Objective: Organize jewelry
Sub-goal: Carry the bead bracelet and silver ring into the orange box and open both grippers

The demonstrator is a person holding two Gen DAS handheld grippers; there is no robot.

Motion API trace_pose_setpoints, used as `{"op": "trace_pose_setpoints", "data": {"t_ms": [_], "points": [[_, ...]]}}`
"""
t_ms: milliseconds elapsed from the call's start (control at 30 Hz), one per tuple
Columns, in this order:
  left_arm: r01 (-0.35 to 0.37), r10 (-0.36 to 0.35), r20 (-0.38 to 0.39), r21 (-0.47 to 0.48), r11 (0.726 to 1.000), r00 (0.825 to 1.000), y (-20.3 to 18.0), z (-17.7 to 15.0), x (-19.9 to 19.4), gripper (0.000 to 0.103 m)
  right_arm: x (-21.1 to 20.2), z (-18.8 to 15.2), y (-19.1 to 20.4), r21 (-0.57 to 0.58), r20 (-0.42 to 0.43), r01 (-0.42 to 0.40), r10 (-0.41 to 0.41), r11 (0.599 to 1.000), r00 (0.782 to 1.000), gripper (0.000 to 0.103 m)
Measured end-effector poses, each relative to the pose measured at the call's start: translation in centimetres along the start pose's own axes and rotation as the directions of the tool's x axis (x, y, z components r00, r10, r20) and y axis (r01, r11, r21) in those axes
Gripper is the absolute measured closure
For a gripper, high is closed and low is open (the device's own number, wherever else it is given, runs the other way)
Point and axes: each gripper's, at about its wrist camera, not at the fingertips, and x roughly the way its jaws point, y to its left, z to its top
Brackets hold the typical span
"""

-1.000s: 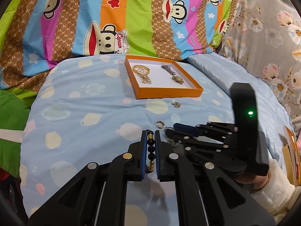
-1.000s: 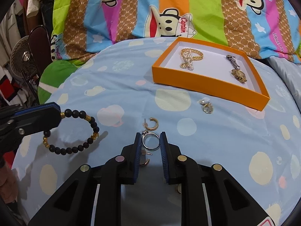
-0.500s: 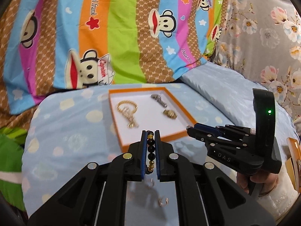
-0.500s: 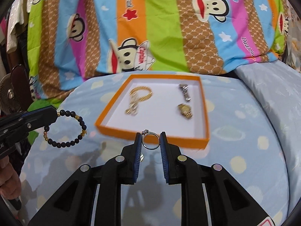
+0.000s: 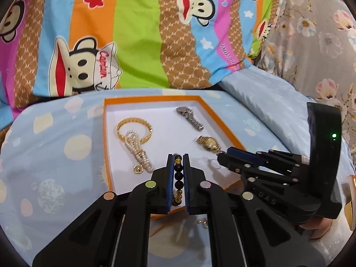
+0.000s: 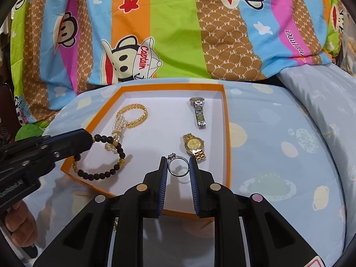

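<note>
An orange tray point(image 5: 106, 146) point(image 6: 227, 133) with a white floor lies on the blue bedspread. In it are a gold bracelet point(image 6: 135, 115), a pearl strand point(image 5: 138, 149), a silver watch point(image 6: 199, 113) and a gold watch point(image 6: 194, 146). My left gripper point(image 5: 178, 158) is shut on a black bead bracelet point(image 6: 100, 173), which hangs over the tray's near left corner. My right gripper point(image 6: 178, 162) is shut on a silver ring point(image 6: 178, 166), held over the tray's near part next to the gold watch.
A striped cartoon-monkey blanket point(image 6: 178, 33) rises behind the tray. A grey floral cloth point(image 5: 311, 44) is at the right. A small piece of jewelry point(image 5: 203, 222) lies on the bedspread just before the tray's near edge.
Both grippers have moved forward from the loose jewelry on the bedspread to over the tray, each still carrying its piece.
</note>
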Motion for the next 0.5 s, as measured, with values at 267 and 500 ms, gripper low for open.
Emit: {"op": "trace_pose_setpoints", "data": {"t_ms": [267,500], "points": [[-0.068,0.068,-0.031,-0.009,0.998,0.997,1.2,-0.5,1.0,0.096,0.9,-0.2,-0.1,-0.006,-0.020,0.007,-0.007,1.000,1.000,0.085],[-0.139,0.139,-0.034,0.006,0.990,0.990,1.2,-1.1,1.3,0.093,1.2,-0.2,-0.3,0.004,-0.027,0.002,-0.002,1.000,1.000,0.084]]}}
